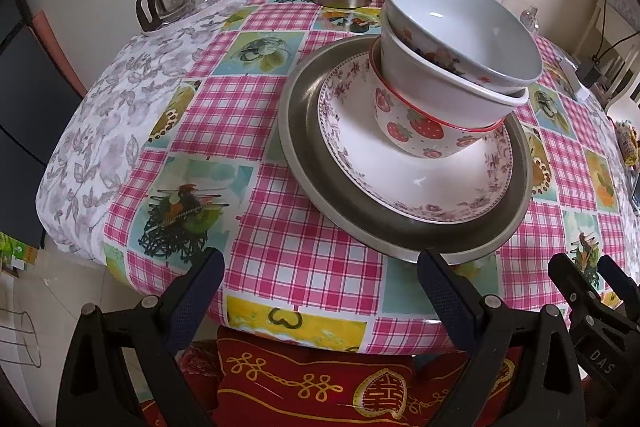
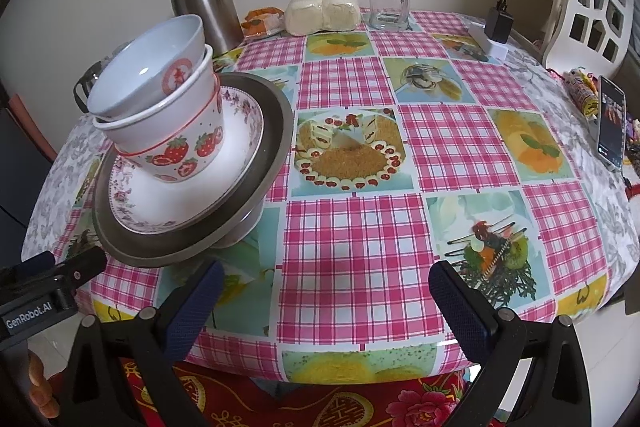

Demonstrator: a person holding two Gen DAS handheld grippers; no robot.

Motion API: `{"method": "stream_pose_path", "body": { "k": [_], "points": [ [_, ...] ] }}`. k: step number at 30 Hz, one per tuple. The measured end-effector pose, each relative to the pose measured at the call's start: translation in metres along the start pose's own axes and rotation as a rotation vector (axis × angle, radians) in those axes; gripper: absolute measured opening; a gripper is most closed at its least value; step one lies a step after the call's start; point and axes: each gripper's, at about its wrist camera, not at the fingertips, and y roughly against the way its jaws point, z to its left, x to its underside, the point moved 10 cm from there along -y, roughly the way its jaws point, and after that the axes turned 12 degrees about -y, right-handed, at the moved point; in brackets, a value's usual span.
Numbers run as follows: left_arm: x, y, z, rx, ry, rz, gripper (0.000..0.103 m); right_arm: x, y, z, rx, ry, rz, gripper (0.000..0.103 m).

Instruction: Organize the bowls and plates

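A: Quick pass, left to right, everything relative to the metal tray (image 1: 404, 227). Left of it?

B: Left hand-held gripper (image 1: 320, 291) at the near edge of the tabletop (image 1: 248, 115), jaws spread, grasping nothing. Its right finger is just short of the tray rim.

A: On the tray?

B: Floral plate (image 1: 408, 171) nested in it, strawberry bowl (image 1: 424, 131) on that, plain white bowl (image 1: 440, 87) inside it, pale blue bowl (image 1: 460, 27) on top, tilted.

A: Right of the tray?

B: Right hand-held gripper (image 2: 324, 291), also released and empty, over bare cloth.

A: Progress?

B: Stacking looks done, no loose dishes in view. Left, I'd guess: straighten the top bowl, maybe move the stack.
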Motion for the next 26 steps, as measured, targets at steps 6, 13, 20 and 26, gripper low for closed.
{"method": "stream_pose_path", "body": {
  "k": [6, 13, 20, 26],
  "points": [
    [-0.0005, -0.0008, 0.0011, -0.005, -0.001, 0.002, 0.097, 0.0008, -0.0009, -0.001, 0.005, -0.002, 0.003, 0.103],
    [-0.0008, -0.0011, 0.0001, -0.006, -0.008, -0.001, 0.097, 0.0015, -0.0017, -0.0014, 0.007, 0.002, 0.007, 0.103],
    [-0.0026, 0.0016, 0.0013, -0.011, -0.01, -0.017, 0.097, 0.0021, -0.0032, -0.0011, 0.012, 0.004, 0.01, 0.103],
    [-0.0044, 0.0039, 0.0005, -0.004, -0.011, -0.029, 0.097, 0.0023, -0.0047, -0.0009, 0.014, 0.005, 0.013, 0.103]
  ]
}}
